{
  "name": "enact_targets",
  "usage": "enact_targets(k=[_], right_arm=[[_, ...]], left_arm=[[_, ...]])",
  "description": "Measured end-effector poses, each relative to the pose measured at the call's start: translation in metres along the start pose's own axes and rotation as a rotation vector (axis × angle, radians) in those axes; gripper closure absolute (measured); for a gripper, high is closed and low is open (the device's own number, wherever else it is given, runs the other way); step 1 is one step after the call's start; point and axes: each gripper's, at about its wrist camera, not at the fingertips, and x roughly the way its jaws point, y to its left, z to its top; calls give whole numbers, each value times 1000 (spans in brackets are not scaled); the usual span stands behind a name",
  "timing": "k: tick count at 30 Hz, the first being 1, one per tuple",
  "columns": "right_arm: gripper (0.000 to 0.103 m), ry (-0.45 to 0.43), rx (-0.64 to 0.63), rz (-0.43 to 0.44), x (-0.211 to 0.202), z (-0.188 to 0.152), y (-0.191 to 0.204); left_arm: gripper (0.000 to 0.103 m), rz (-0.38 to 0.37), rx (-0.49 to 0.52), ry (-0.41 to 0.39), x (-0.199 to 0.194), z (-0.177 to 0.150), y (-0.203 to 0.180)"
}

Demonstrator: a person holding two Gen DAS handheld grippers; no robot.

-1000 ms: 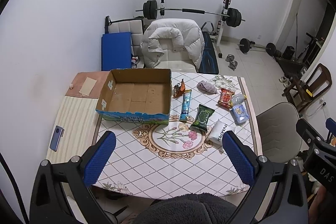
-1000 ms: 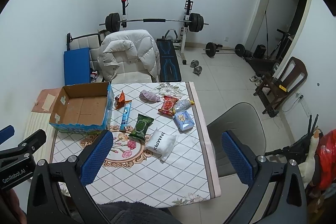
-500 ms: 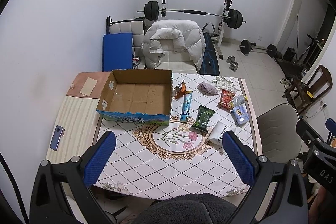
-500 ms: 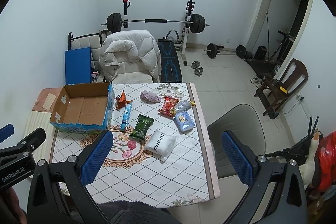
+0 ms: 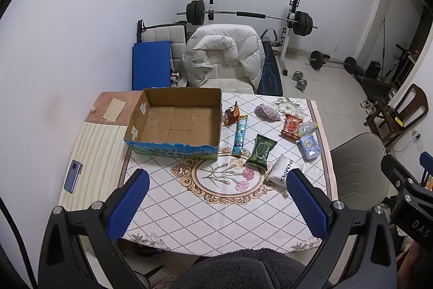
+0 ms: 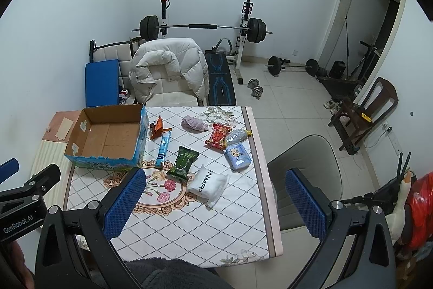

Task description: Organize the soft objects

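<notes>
Since the earlier frame both of my grippers have drifted only slightly, and nothing on the surface (image 5: 173,207) has shifted. My left gripper (image 5: 216,203) hangs above the near edge with its fingers (image 5: 129,203) spread wide and holding nothing; my right gripper (image 6: 215,203) does the same, fingers (image 6: 304,203) wide apart and empty. The cardboard box (image 5: 173,123) sits open at 11 o'clock on the patterned cloth, with nothing inside it that I can see. The soft items lie loose toward 1 o'clock: a white tissue pack (image 5: 282,169) nearest me, a green wipes pack (image 5: 261,148) just beside it, a blue stick pouch (image 5: 240,136), an orange snack bag (image 5: 231,114) (touching the box wall, or nearly), a purple cloth (image 5: 266,111), a red packet (image 5: 291,126) and a light-blue pack (image 5: 310,146).
</notes>
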Motion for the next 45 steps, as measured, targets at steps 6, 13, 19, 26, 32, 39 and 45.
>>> enact_targets(k=[6,13,19,26,32,39,45], right_arm=[[0,-3,3,2,0,-1,0],[0,-3,3,2,0,0,0],[0,-6,-2,3,-1,1,1],[0,-7,-3,5,0,2,1],[0,-8,-3,6,1,3,3],[0,31,57,52,30,16,-2],[0,355,83,107,207,9,-21]], left_arm=[[0,-2,1,-2,0,-1,0],[0,0,1,-3,0,-1,0],[0,-3,-3,-4,0,-2,2],[0,-3,-6,-7,1,-2,3],[0,-3,-4,-7,1,-2,4],[0,5,13,6,25,11,7],[0,74,113,141,145,30,-6]])
